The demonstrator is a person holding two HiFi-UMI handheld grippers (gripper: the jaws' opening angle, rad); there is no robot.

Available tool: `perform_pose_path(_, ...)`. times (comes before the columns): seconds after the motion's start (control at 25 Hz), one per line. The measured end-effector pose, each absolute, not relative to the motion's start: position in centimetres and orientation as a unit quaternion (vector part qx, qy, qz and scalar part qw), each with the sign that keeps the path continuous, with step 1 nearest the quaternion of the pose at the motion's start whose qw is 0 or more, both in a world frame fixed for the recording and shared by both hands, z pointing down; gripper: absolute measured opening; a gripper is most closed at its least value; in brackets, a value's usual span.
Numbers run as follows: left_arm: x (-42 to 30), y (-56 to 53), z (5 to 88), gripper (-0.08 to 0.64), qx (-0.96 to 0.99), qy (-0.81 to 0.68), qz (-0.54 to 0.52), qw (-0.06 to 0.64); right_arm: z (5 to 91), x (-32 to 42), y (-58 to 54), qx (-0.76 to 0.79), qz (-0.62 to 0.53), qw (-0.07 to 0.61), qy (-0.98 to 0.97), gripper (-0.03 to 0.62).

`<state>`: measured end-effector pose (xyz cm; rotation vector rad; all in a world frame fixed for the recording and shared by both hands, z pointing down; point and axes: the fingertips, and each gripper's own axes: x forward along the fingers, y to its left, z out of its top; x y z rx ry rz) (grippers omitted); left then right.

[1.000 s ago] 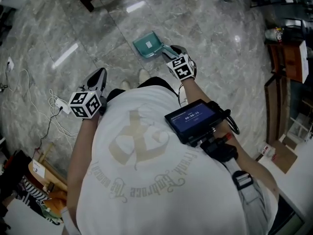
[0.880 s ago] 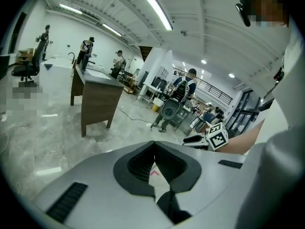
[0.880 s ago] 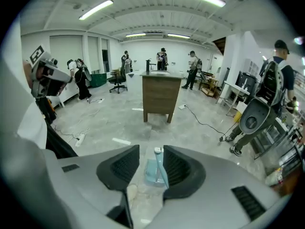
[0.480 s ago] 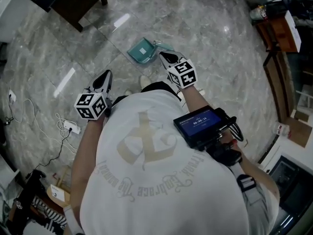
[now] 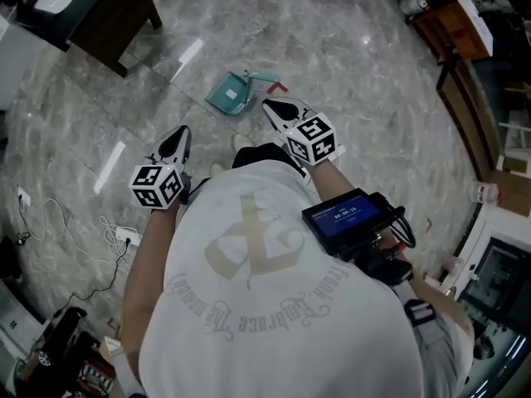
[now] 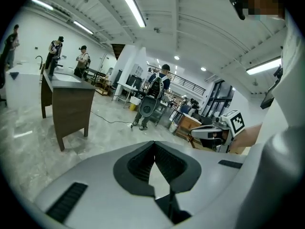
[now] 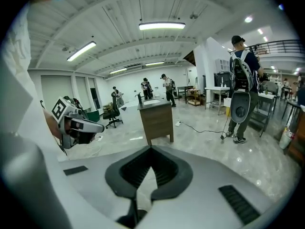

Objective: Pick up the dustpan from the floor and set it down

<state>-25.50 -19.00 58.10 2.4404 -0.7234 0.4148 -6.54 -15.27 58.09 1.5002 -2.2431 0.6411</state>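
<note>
Teal dustpan [image 5: 230, 94] on grey floor [image 5: 357, 81] before closed right gripper [image 5: 270, 105]; left gripper [image 5: 181, 132] closed too, dark desk [image 5: 106, 25] beyond.

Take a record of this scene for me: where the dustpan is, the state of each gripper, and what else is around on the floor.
dustpan: teal, appears to lie on the marble floor, just ahead of the right gripper's tip
right gripper: jaws shut, nothing between them in its own view
left gripper: jaws shut, empty, off to the dustpan's left, apart from it
power strip: white, with cables, on the floor at left
desk: dark wood, upper left
</note>
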Motion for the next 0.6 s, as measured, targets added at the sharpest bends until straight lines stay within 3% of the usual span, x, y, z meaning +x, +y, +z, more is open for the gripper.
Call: perform_pose_path(0.6, -23.6, -17.9, 57.6, 0.012, 0.921, -0.23, 0.163, 0.268, 56.9, -6.8, -14.5, 0.542, 0.221, 0.174, -0.792, 0.017)
